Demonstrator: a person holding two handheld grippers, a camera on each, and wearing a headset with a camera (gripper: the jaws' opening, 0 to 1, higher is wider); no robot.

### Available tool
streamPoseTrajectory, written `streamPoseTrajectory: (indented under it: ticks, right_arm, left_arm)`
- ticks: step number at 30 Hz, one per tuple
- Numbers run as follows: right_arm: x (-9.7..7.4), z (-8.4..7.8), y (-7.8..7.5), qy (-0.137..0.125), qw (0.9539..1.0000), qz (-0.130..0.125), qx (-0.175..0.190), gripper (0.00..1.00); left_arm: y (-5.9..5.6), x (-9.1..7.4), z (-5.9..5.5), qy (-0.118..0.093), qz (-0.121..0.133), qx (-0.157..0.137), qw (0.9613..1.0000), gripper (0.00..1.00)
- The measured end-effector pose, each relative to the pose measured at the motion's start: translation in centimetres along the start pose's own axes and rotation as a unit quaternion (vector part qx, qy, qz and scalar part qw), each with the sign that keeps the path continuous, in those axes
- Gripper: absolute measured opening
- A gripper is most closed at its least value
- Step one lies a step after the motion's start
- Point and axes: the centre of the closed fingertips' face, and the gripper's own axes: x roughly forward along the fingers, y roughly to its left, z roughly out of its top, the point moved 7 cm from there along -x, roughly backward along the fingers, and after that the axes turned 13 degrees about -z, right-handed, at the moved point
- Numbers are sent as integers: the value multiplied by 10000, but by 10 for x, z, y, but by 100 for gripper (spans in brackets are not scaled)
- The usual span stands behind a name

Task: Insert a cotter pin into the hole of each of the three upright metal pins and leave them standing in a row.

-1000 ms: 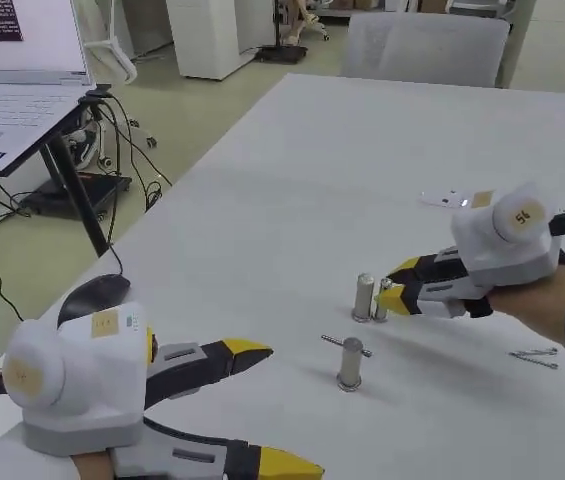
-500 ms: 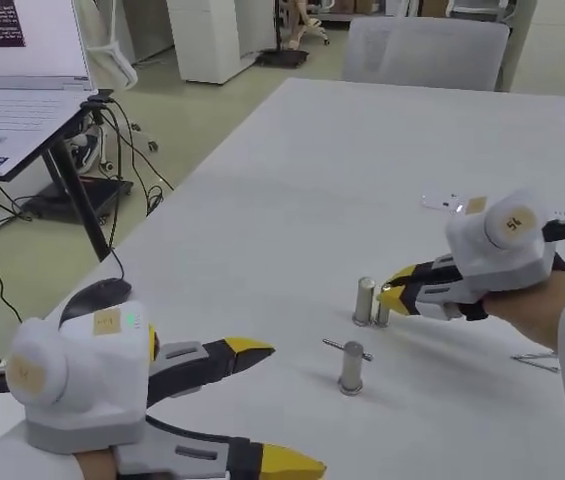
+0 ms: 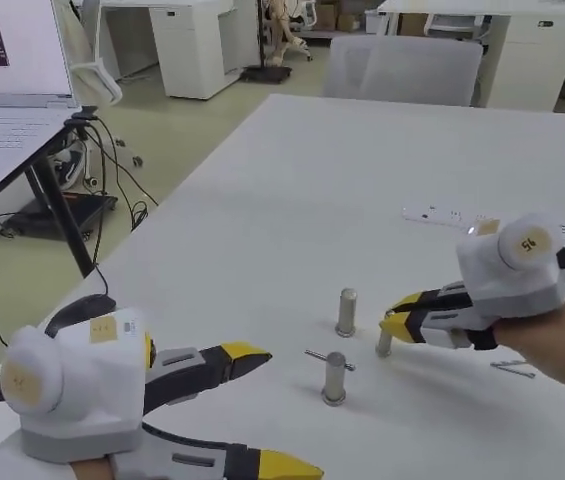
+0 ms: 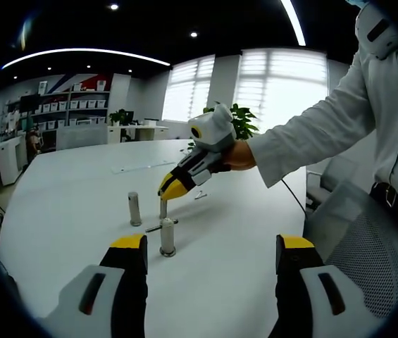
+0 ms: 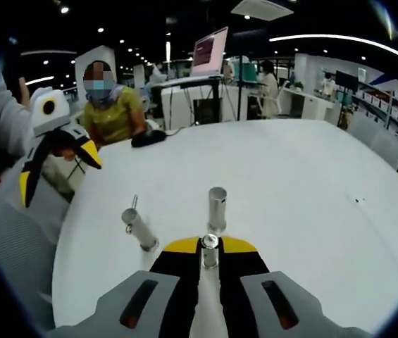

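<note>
Left gripper sits nearest me, at the bottom left of the head view, with its jaws spread wide. In its own view the two yellow tips stand well apart, either side of the pins ahead. A dark mouse lies just beyond it by the left edge of the table.

Next out is the near pin, upright, with a cotter pin through its head that sticks out on both sides. Just past it and to the right, my right gripper is clamped tight on the held pin, gripping it high up. The right gripper view shows the pin's round top pinched between the yellow tips. Those jaws cover its upper shaft, so I cannot see its hole. I also cannot tell whether its foot touches the table.

A little farther out, the far pin stands upright on its own, near the held pin but apart from it.

My right hand and the gripper body stand partly in front of the spare cotter pins, which lie flat on the table, thin and hard to make out.

Farther back lies a flat white strip, too small to identify. Past the table's far edge is a grey chair. Off to the left a laptop sits on a stand, cut off by the frame.
</note>
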Motion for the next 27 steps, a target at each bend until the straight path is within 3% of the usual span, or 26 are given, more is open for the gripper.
streamPoseTrajectory:
  ticks: [8,17,27]
  right_arm:
    - [-34,-12,9,100,9995,-177,242,9]
    - [-60,-27,20,186,9983,-282,474,9]
    - [-82,-45,47,305,9949,-479,835,9]
  left_arm:
    - [-3,5,5,-29,-92,67,9999,73]
    - [-10,15,6,-14,-247,101,9996,72]
    - [-18,28,5,-15,-436,137,9990,72]
